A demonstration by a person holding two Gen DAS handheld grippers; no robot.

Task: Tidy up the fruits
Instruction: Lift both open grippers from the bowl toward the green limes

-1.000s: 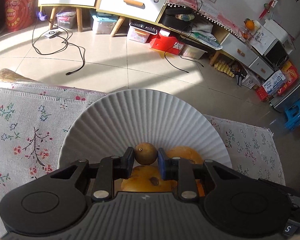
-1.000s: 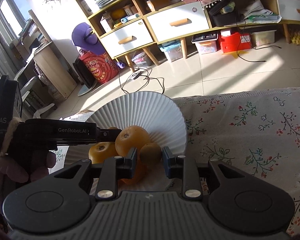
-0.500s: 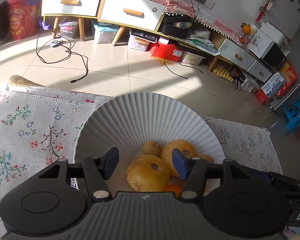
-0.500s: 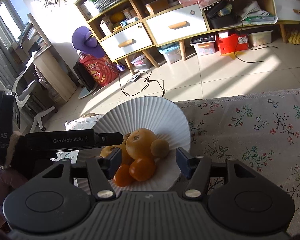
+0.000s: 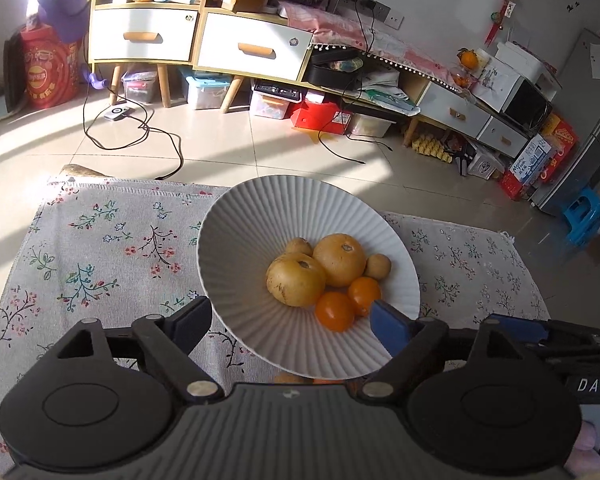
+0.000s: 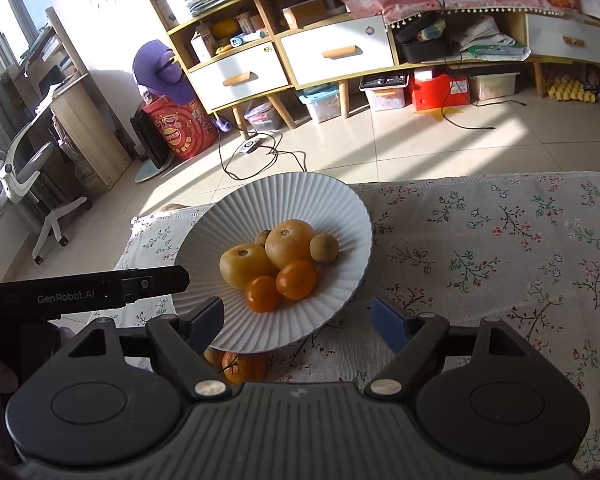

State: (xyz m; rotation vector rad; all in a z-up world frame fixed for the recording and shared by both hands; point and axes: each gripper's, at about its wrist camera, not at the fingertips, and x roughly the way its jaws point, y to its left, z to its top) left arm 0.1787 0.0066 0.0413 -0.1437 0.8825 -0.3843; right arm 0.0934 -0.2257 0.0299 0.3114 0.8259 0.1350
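Observation:
A white ribbed bowl (image 5: 260,216) (image 6: 340,216) stands on the floral tablecloth. It holds two large yellow fruits (image 5: 296,285) (image 6: 290,242), two small orange fruits (image 5: 334,311) (image 6: 296,279) and two small brown fruits (image 5: 377,266) (image 6: 324,248). My left gripper (image 5: 290,326) is open and empty, above the bowl's near side. My right gripper (image 6: 298,320) is open and empty, above the bowl's near rim. Another orange fruit (image 6: 242,368) lies on the cloth, half hidden under the bowl's near edge.
The floral tablecloth (image 5: 100,248) (image 6: 500,248) covers the table; its far edge drops to a tiled floor. The left gripper's body (image 6: 84,294) reaches in from the left of the right wrist view. Cabinets and boxes stand far behind.
Both grippers let go of the small brown fruits into the bowl, opened wide and drew back and up from it.

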